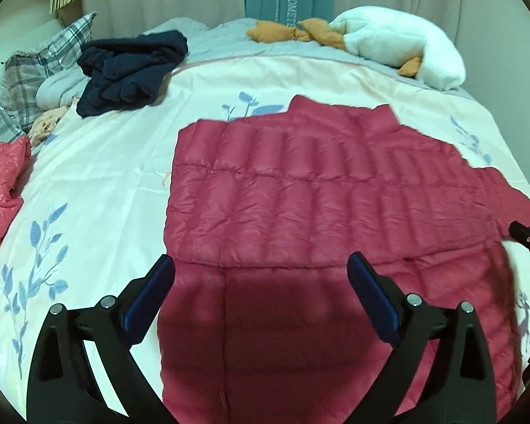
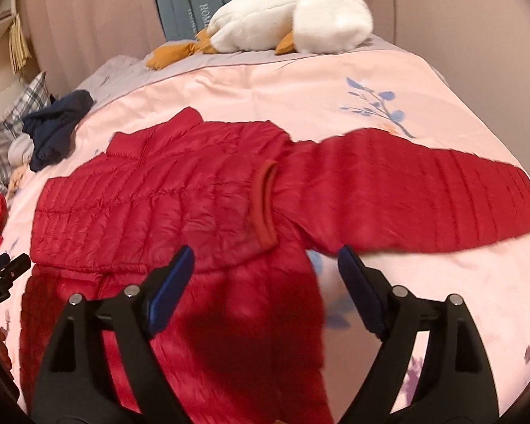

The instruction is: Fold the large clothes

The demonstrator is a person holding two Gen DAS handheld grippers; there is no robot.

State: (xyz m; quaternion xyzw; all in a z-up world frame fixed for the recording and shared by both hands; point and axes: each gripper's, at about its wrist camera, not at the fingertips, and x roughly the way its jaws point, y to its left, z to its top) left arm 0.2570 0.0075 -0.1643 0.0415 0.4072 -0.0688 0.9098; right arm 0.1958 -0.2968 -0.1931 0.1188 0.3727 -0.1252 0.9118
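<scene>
A red quilted puffer jacket (image 1: 300, 190) lies flat on the bed, one sleeve folded across its body. In the right wrist view the jacket (image 2: 152, 194) shows its collar at the far side, a folded sleeve cuff (image 2: 266, 205) on the body, and the other sleeve (image 2: 424, 198) stretched out to the right. My left gripper (image 1: 261, 265) is open and empty above the jacket's near part. My right gripper (image 2: 265, 254) is open and empty above the jacket's lower right edge. The right gripper's tip (image 1: 526, 240) shows at the left view's right edge.
A dark navy garment (image 1: 130, 70) lies bunched at the far left beside plaid pillows (image 1: 35, 70). A white plush goose (image 2: 286, 17) lies at the far side. Another red garment (image 1: 0, 190) sits at the left edge. The pink floral bedspread (image 2: 300, 99) covers the bed.
</scene>
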